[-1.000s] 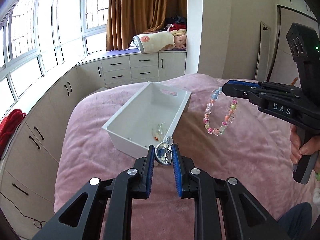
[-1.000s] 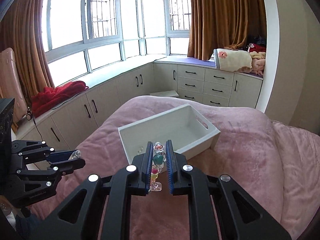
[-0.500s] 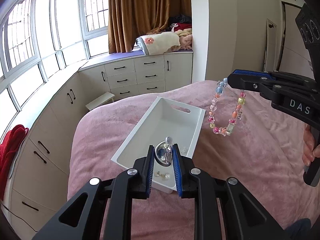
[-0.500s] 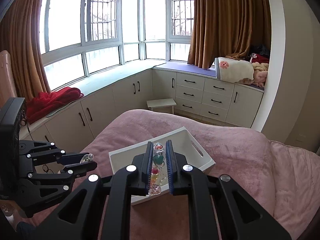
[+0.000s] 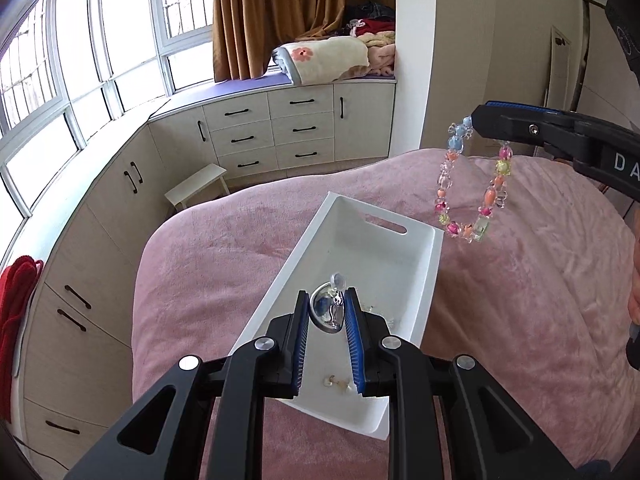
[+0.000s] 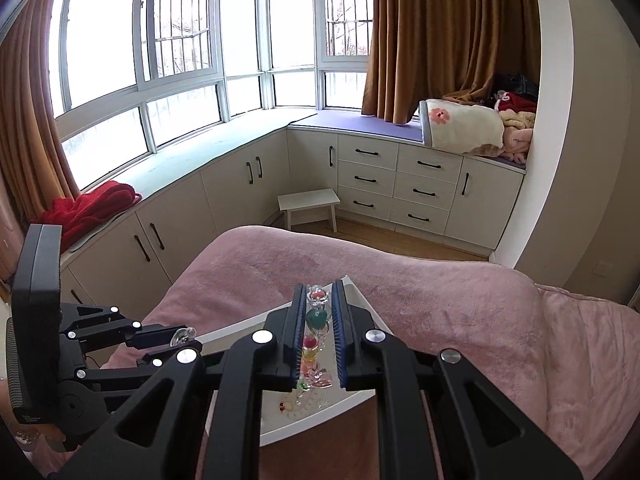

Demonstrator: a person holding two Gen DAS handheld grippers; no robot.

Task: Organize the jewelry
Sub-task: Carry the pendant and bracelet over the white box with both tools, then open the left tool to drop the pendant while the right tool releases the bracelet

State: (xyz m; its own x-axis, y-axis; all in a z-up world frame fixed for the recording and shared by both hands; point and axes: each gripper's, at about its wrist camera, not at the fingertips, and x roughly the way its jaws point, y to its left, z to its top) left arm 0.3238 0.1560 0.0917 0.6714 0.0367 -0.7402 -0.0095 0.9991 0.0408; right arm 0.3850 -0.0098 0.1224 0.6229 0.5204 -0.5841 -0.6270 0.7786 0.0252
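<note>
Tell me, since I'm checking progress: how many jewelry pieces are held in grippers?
2: a silver ring in the left gripper above the white tray; a beaded bracelet dangling from the right gripper.

1. Tray (image 5: 424, 280): white.
2. Bracelet (image 5: 448, 184): clear, pink, orange, yellow and blue beads.
3. Blanket (image 5: 520, 280): dusty pink.
4. Gripper pads (image 5: 354, 344): blue, on black arms.
5. Curtains (image 6: 432, 32): brown.
6. Folded quilt (image 6: 464, 128): cream with pink flower.
7. Towel (image 6: 92, 204): red.
</note>
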